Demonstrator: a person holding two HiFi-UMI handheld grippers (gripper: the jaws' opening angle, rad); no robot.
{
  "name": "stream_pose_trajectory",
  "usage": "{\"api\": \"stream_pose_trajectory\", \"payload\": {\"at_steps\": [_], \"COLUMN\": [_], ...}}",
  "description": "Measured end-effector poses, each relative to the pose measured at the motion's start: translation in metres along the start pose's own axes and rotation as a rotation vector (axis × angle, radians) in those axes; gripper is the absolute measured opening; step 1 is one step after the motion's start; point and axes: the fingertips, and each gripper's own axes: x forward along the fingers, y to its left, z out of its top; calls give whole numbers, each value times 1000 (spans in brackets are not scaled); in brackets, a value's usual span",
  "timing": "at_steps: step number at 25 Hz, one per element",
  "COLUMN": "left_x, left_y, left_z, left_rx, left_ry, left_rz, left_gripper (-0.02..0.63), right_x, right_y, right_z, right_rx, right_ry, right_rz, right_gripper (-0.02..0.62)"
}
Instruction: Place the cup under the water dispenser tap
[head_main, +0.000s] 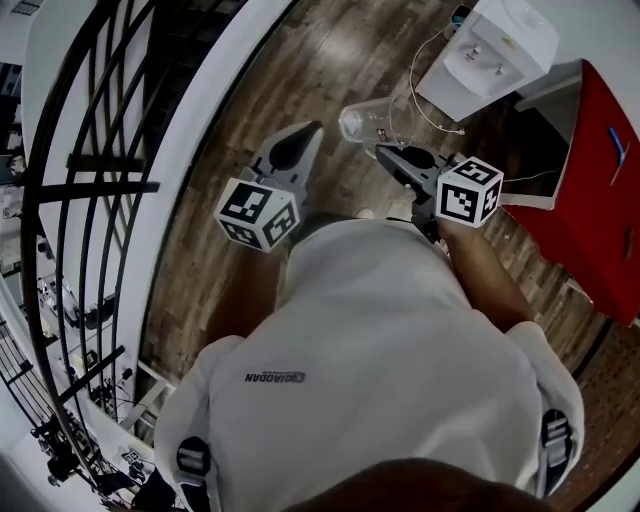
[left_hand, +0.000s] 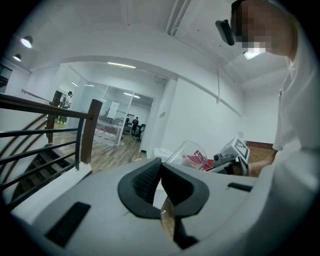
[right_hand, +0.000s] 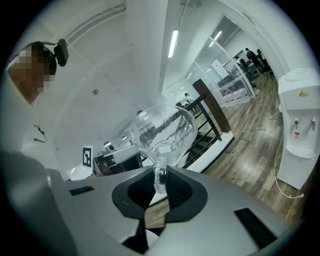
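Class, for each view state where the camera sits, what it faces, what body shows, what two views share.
Head view: on the head, looking down at floor; shirt, arms.
Left gripper view: on the shut left tongs, facing a railing; a forearm.
Right gripper view: on the right tongs holding the cup; the shirt.
All share the cup.

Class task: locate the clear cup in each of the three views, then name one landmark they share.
Head view: cup upper centre, just ahead of the right gripper.
Left gripper view: cup right of centre, beyond the jaws.
Right gripper view: cup at centre, its handle between the jaws.
Shared landmark: the black stair railing.
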Motion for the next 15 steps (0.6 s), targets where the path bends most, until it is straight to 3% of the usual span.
{"api": "stream_pose_trajectory", "payload": {"at_steps": [15], "left_x": [66], "left_y": [-72], "left_z": [-6], "left_rx": [56], "left_ry": [62], "left_rz": [-161], "left_gripper": [-3], "right_x": [-89], "right_y": [-34], "right_z": [-1], "right_rx": [42], "right_ry": [-119], "right_rz": [-114], "right_gripper": [43]}}
